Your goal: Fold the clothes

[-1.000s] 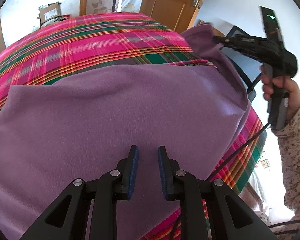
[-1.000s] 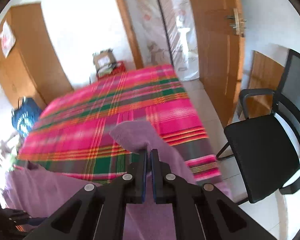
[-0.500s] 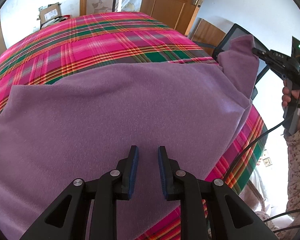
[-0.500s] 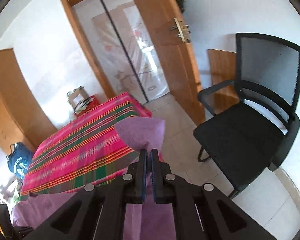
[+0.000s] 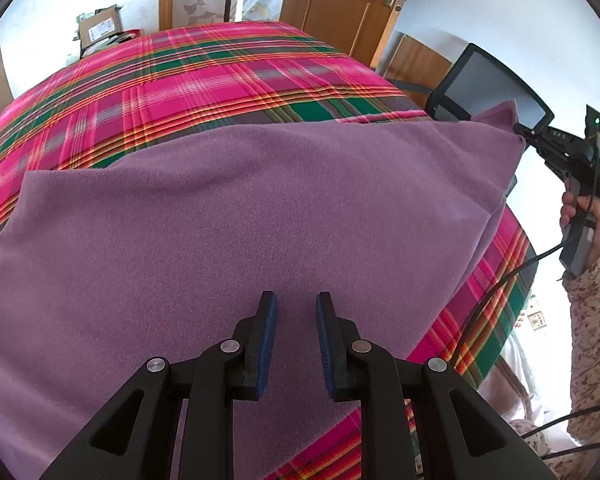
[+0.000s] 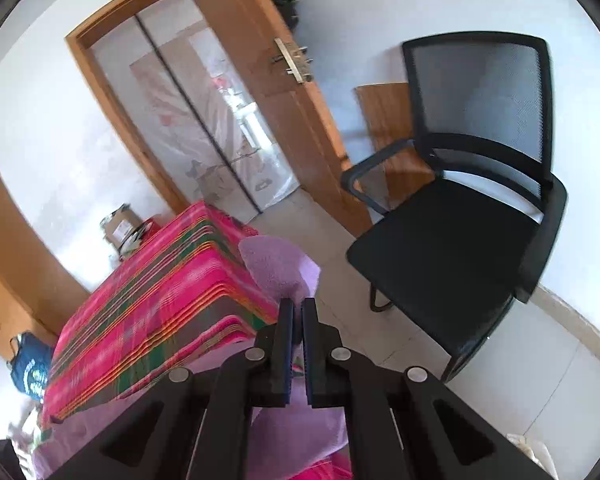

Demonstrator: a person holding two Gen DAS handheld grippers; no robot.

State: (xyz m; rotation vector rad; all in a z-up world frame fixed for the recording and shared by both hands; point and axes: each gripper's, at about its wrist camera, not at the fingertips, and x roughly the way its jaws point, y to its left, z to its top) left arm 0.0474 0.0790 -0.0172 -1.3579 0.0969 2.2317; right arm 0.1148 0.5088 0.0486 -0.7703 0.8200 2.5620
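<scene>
The cloth (image 5: 260, 216) lies spread on the covered table (image 5: 204, 80), taking up its near part, with the left gripper (image 5: 296, 308) above the cloth's near edge. The right gripper (image 6: 297, 312) holds the cloth's far right corner (raised off the table) beyond the table's right side. The office chair (image 6: 460, 240) stands right of the table, the door (image 5: 340, 4) behind it.

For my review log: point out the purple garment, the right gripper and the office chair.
purple garment (image 5: 260, 220), left wrist view, middle of the spread fabric.
right gripper (image 6: 296, 308), right wrist view, between fingertips shut on the garment's corner.
office chair (image 6: 452, 236), right wrist view, seat.
</scene>
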